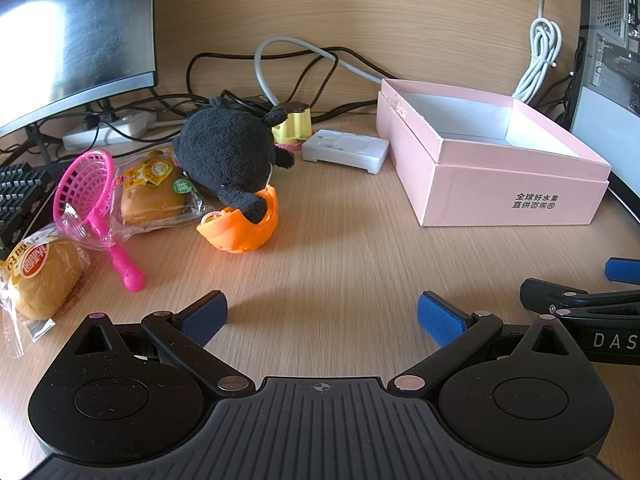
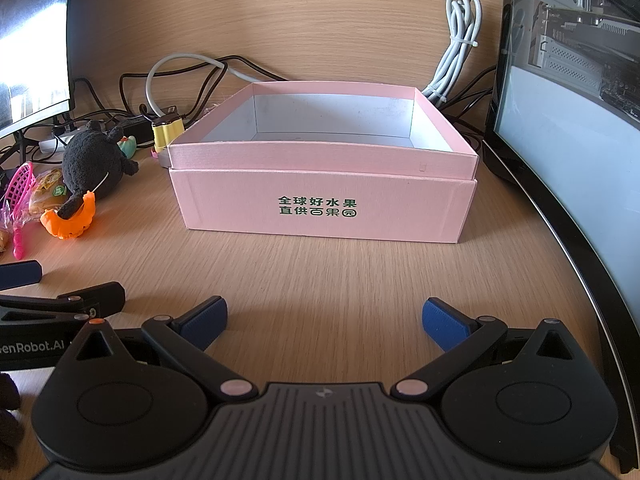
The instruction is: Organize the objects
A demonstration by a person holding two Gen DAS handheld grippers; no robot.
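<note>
Pink box (image 2: 320, 208) empty, both claws (image 1: 322, 314) (image 2: 324, 318) spread wide w/ nothing held.

Both units same build: left gripper (image 1: 322, 316) and right gripper (image 2: 324, 318) matte black, ribbed centre plate, round pivot discs, silver rivets, blue textured pads (image 1: 440, 318). White lettering on side arms.

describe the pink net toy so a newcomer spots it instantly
Start at the pink box on the desk, then look far left past the black plush. The pink net scoop lies across two wrapped buns, its handle toward the camera. It is the only hot-pink mesh item.
</note>
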